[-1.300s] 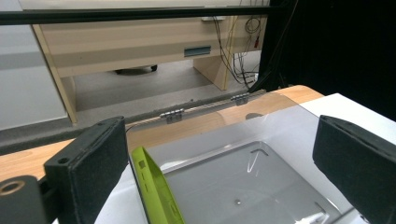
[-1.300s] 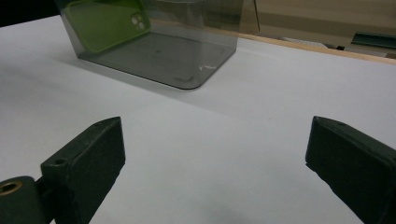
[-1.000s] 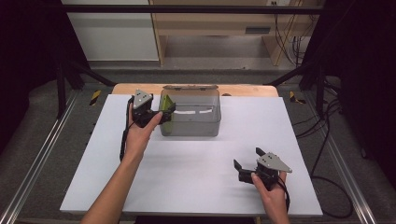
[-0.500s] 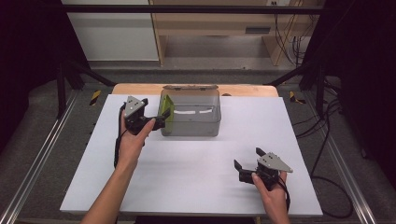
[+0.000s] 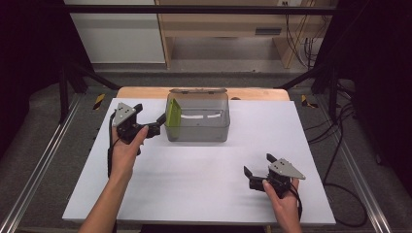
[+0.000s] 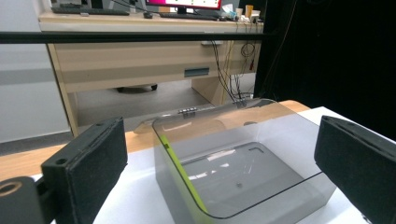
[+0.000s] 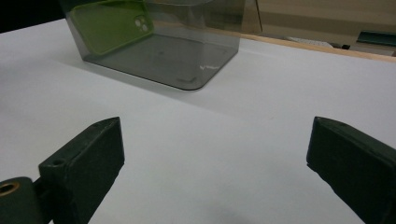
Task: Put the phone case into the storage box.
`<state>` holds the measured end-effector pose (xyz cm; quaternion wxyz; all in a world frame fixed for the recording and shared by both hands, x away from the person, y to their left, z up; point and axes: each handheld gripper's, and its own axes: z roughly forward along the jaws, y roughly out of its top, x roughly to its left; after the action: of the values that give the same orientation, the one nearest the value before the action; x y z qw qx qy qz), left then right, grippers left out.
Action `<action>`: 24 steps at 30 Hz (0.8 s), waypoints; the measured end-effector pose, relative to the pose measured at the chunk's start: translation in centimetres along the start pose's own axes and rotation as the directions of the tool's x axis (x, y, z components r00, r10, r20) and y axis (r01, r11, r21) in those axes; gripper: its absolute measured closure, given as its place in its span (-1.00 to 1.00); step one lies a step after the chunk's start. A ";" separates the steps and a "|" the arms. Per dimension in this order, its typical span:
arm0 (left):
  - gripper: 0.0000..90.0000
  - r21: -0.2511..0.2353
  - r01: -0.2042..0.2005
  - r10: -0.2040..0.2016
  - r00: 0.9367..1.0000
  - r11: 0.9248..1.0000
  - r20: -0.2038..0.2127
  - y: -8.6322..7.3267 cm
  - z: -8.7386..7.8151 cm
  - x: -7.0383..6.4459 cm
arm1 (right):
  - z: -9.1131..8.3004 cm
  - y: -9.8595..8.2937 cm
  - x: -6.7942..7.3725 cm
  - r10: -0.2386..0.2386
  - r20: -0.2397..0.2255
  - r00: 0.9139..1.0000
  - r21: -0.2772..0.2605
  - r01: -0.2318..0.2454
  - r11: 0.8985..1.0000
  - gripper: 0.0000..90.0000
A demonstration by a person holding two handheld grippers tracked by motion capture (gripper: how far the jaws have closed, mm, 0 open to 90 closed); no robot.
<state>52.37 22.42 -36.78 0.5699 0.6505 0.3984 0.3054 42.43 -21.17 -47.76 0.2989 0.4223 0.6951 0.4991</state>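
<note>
The left gripper (image 5: 149, 122) had moved away from the box (image 5: 197, 119), sliding toward the left of the frame, and it no longer held the phone case (image 5: 172, 114). A second ago it was right at the box's left wall, with the green case at its tips. Now its jaws stood wide apart with nothing between them, just beside that wall.

The box was clear and grey and sat in the upper middle of the frame on the white table (image 5: 194, 189). The green phone case stood on its edge inside, leaning against the left wall.

The right gripper (image 5: 256, 171) had stayed in the lower right of the frame. Its jaws were spread wide over bare table, well apart from the box.
</note>
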 end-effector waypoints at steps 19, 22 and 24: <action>-0.95 -0.033 0.007 -0.007 1.000 0.999 -0.016 -0.1 -3.2 2.0 | -0.1 -0.1 -0.2 -0.016 0.010 1.000 0.012 0.016 1.000 -0.90; -0.95 -0.048 -0.004 0.004 1.000 0.999 -0.008 -0.1 -4.1 2.5 | -0.1 -0.1 -0.2 -0.019 0.011 1.000 0.012 0.019 1.000 -0.90; -0.95 -0.051 -0.013 0.012 1.000 0.999 -0.010 0.0 -4.4 2.6 | -0.1 -0.1 -0.3 -0.020 0.012 1.000 0.011 0.020 1.000 -0.90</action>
<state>49.88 26.90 -36.24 0.5826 0.6368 0.3890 0.3221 42.43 -21.45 -47.87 0.3058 0.4200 0.7002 0.4897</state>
